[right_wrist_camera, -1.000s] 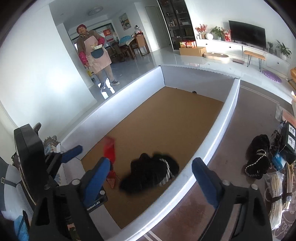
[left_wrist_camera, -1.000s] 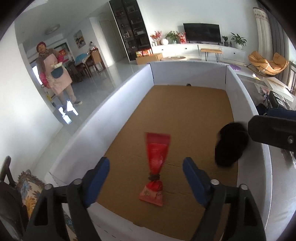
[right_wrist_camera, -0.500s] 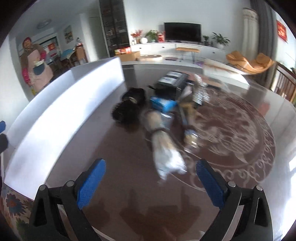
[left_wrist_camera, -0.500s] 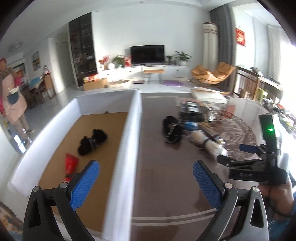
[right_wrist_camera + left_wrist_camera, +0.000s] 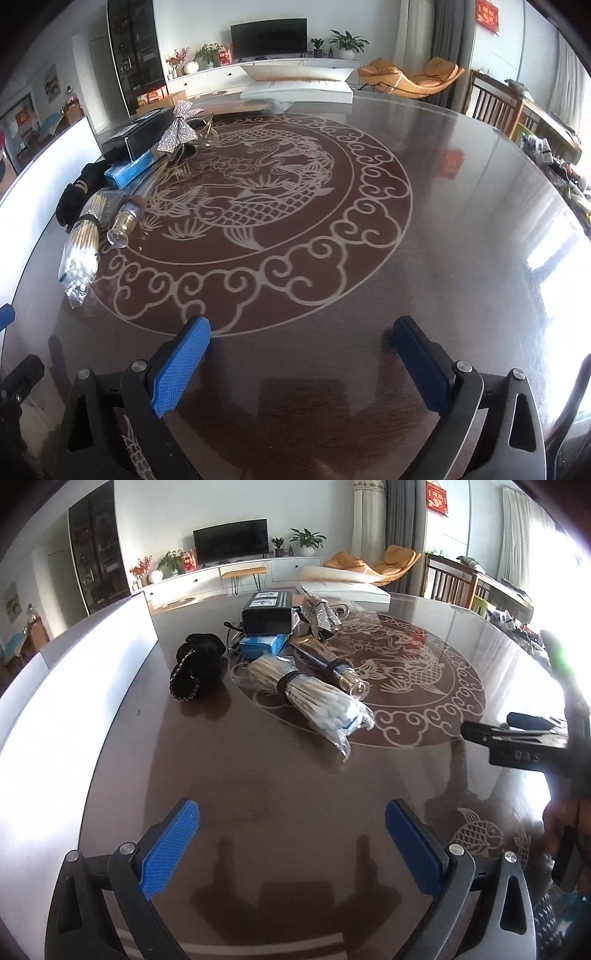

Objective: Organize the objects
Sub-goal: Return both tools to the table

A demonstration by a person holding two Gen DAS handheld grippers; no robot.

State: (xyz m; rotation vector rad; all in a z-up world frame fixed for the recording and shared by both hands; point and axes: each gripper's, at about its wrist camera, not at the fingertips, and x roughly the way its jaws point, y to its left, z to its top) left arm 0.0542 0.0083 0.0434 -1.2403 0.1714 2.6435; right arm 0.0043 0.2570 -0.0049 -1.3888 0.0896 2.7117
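Far ahead of the tongs: black flat-screen television (image 5: 231, 541) on long white cabinet (image 5: 236, 574), green potted plants (image 5: 347, 42), orange lounge chair (image 5: 412, 77) toward the right.

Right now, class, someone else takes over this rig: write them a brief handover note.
Left gripper: jaws open, empty, over the table. Right gripper: jaws open, empty.
Waiting in a pile beside the white box wall: cotton swab bundle, black fabric piece, blue box, black box, glass-tipped bottle, sparkly bow.
Done: cannot tell; box interior is out of view.
Left: move the pile into the box.
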